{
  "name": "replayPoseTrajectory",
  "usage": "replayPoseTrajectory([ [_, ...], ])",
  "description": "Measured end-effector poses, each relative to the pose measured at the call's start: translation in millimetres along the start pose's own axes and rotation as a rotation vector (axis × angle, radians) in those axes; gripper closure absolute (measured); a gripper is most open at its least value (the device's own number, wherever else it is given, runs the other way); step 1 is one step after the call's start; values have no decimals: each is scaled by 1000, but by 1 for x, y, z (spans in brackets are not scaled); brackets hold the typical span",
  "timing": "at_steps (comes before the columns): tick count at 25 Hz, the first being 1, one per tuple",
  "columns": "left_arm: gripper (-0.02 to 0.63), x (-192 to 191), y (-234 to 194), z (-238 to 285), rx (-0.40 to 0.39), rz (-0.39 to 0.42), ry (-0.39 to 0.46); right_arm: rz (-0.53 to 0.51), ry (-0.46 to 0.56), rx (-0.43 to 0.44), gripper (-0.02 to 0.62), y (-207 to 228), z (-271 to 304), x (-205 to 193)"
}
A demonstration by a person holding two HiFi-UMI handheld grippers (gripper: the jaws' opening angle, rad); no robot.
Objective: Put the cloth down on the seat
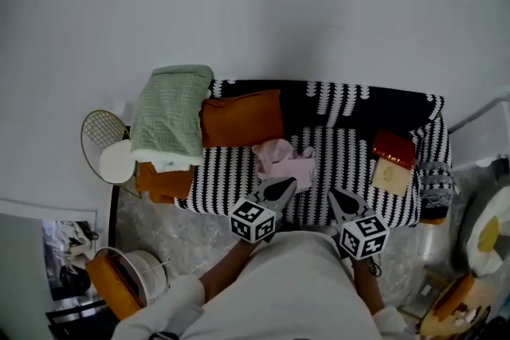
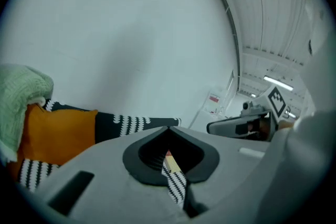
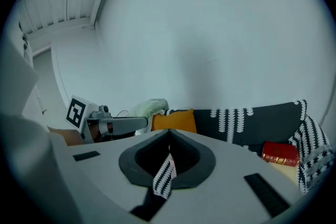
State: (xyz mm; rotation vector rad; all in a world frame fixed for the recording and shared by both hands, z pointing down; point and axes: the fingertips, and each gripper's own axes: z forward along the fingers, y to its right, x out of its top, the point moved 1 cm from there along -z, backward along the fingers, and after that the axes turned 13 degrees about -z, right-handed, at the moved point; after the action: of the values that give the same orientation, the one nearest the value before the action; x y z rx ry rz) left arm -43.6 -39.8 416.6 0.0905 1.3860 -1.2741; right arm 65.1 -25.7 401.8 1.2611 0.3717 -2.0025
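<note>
A crumpled pink cloth [image 1: 284, 161] lies on the black-and-white patterned seat [image 1: 351, 163] of a sofa, a little left of its middle. My left gripper [image 1: 285, 185] points at the cloth's near edge, its jaws shut with nothing between them. In the left gripper view the jaws [image 2: 169, 128] meet at the tip and the cloth is hidden. My right gripper [image 1: 335, 195] hovers over the seat's front edge to the right of the cloth, shut and empty, and its own view shows the jaws [image 3: 169, 132] closed together.
An orange cushion [image 1: 241, 118] leans on the backrest at the left, next to a folded green blanket [image 1: 169, 114] on the armrest. A red book [image 1: 394, 149] lies on the seat at the right. A round wire basket [image 1: 103, 141] stands left of the sofa.
</note>
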Motion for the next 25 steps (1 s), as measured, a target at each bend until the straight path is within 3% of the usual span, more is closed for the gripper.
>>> replayPoseTrajectory([
  [3,594,-11,42,-12,-46,-42,40,16,11,8,588,-11,-33,-21],
  [7,594,-43,98,-37,-71,-32,66,39,27,56,588,-38,-78,-50],
  [11,594,-85,143,-71,-68,-25,55,38,75,126,588,-72,-129,-63],
  [16,594,-113,179,-112,-36,-32,116,45,117,190,588,-101,-167,-78],
  [25,594,-97,203,-142,-25,31,213,-103,182,270,588,-121,-191,-47],
])
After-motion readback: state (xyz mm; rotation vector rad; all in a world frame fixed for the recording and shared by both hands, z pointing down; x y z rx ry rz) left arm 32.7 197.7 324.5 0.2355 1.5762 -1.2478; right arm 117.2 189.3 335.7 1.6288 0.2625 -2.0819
